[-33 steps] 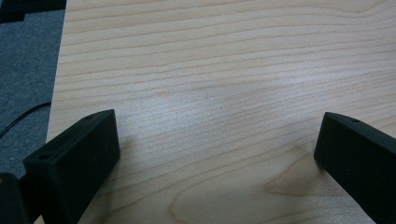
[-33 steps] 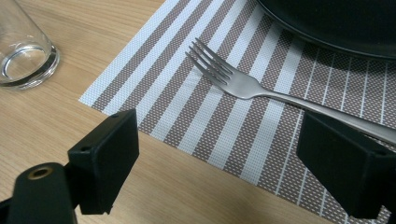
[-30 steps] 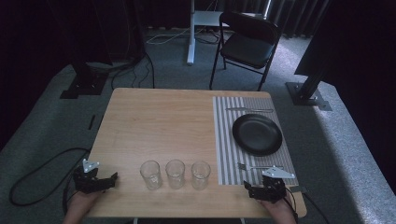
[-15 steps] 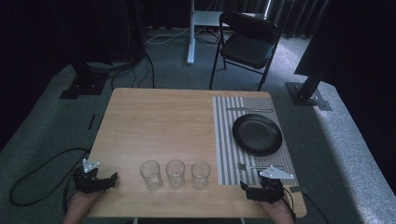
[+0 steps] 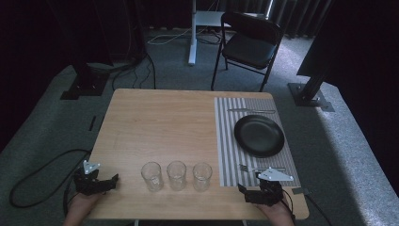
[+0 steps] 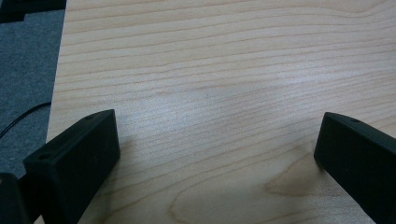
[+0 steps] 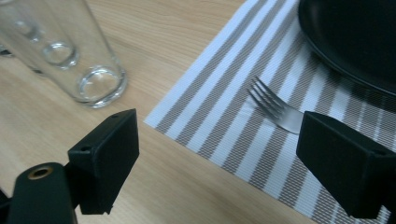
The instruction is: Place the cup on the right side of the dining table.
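The right hand-held gripper (image 5: pixel 260 193) has been moved a little left, jaws wide apart, near the fork (image 7: pixel 275 110) on the striped mat (image 7: pixel 224 116). The left hand-held gripper (image 5: pixel 96 182) is held open over the worktop (image 5: pixel 160 122).

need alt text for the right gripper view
The right gripper, jaws wide open, hovers over the near corner of a striped mat where a fork lies beside a black plate. Three empty glasses stand in a row on the wooden table to the left.
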The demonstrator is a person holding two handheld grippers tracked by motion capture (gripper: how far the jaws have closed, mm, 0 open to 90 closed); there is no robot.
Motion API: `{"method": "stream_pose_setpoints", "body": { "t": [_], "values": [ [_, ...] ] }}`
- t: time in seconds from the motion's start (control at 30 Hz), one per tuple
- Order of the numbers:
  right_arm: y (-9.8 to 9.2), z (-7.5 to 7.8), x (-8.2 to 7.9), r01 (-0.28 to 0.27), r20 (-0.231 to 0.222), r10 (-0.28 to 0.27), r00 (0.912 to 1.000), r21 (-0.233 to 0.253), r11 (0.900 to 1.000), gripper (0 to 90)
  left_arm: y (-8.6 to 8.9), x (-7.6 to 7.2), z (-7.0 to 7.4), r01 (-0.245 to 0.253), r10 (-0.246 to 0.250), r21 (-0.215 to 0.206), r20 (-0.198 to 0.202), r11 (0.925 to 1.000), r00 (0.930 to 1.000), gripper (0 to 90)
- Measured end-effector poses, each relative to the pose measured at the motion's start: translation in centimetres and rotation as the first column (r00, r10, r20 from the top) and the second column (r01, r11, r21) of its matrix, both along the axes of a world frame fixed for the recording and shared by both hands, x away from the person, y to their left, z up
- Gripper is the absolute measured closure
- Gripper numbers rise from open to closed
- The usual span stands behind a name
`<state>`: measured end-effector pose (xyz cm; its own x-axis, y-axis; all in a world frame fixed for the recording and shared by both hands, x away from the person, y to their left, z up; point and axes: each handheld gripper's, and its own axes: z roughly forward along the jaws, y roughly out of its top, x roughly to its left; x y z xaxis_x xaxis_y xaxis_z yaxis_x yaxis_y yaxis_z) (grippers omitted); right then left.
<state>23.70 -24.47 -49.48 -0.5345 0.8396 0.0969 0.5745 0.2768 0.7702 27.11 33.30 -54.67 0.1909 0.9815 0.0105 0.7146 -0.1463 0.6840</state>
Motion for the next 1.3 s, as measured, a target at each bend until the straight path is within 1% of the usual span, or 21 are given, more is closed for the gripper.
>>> {"method": "stream_pose_setpoints", "body": {
  "t": [0.2,0.37,0.83,0.9,1.13,1.3],
  "values": [
    [0.5,0.4,-0.1,-0.016,0.007,0.016,0.9998,0.006,1.000,12.6,0.0,0.0,0.0,0.000,0.000,0.000,0.000,1.0000,1.0000,0.5],
    [0.9,0.6,0.0,-0.040,0.010,0.040,0.9991,0.013,0.999,12.6,0.0,0.0,0.0,0.000,0.000,0.000,0.000,1.0000,1.0000,0.5],
    [2.1,1.4,0.0,-0.078,0.023,0.077,0.9968,0.035,0.996,12.6,0.0,0.0,0.0,0.000,0.000,0.000,0.000,1.0000,1.0000,0.5],
    [2.4,1.7,0.0,-0.091,0.028,0.090,0.9955,0.040,0.995,12.7,0.0,0.0,0.0,0.000,0.000,0.000,0.000,1.0000,1.0000,0.5],
    [3.0,2.3,0.3,-0.111,0.038,0.110,0.9932,0.047,0.993,12.7,0.0,0.0,0.0,0.000,0.000,0.000,0.000,1.0000,1.0000,0.5],
    [3.8,2.9,0.6,-0.133,0.056,0.130,0.9899,0.046,0.990,12.7,0.0,0.0,0.0,0.001,-0.001,0.000,0.000,1.0000,1.0000,0.5]
  ]
}}
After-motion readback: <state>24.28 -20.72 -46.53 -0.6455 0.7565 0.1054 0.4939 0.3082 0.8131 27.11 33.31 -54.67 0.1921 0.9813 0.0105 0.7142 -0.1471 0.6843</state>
